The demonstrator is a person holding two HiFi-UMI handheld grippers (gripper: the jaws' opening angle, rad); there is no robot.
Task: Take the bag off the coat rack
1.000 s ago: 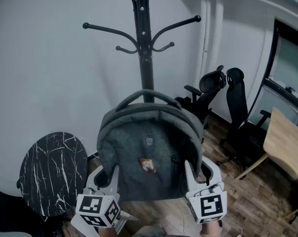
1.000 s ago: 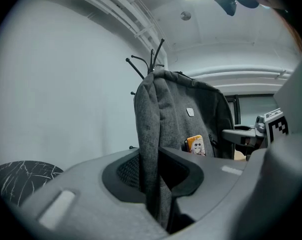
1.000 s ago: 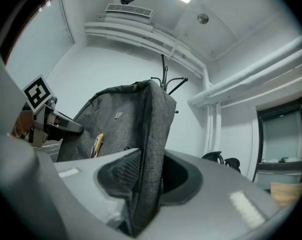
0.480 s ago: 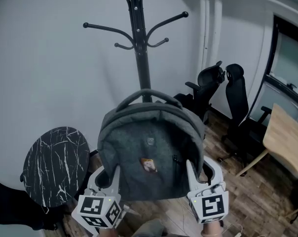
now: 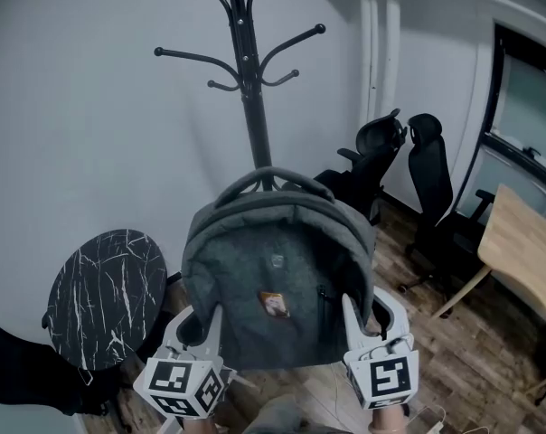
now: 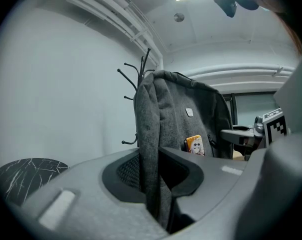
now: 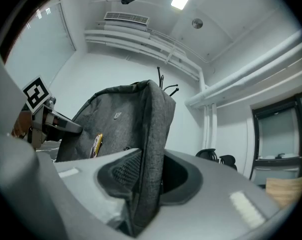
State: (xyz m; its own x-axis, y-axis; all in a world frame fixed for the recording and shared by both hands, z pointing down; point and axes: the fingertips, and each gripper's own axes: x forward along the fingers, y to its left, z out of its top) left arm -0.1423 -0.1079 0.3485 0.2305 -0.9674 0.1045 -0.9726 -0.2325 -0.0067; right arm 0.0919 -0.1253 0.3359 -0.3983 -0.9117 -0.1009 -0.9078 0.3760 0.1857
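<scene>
White wall (image 5: 92, 134) and wood-plank floor (image 5: 472, 360) form the backdrop; black coat rack (image 5: 255, 125) stands against the wall as the reference.

- Grey bag (image 5: 277, 278): in front of the coat rack and lower than its hooks, upright, front panel facing the head camera. Top handle (image 5: 271, 177) overlaps the rack pole in the head view but hangs on no hook.
- Orange patch (image 5: 273, 304) sits on the bag's front, below centre.
- Left gripper (image 5: 196, 319): below and left of the rack, clamped on the bag's left side edge. Left gripper view shows the grey fabric (image 6: 151, 149) pinched between the jaws, both pads on it.
- Right gripper (image 5: 372, 315): below and right of the rack, clamped on the bag's right side edge. Right gripper view shows the fabric (image 7: 148, 149) squeezed between the jaws.
- Bag hangs between the two grippers alone, touching neither the floor nor a hook.
- Round black marble table (image 5: 106, 297): left of the rack, lower down, apart from the bag.
- Two black office chairs (image 5: 372, 152) (image 5: 433, 179): right of the rack, by the wall.
- Light wooden table (image 5: 526, 251): far right of the rack, past the chairs.
- Dark object (image 5: 20, 369) on the floor, far left of the rack; cannot identify it.
</scene>
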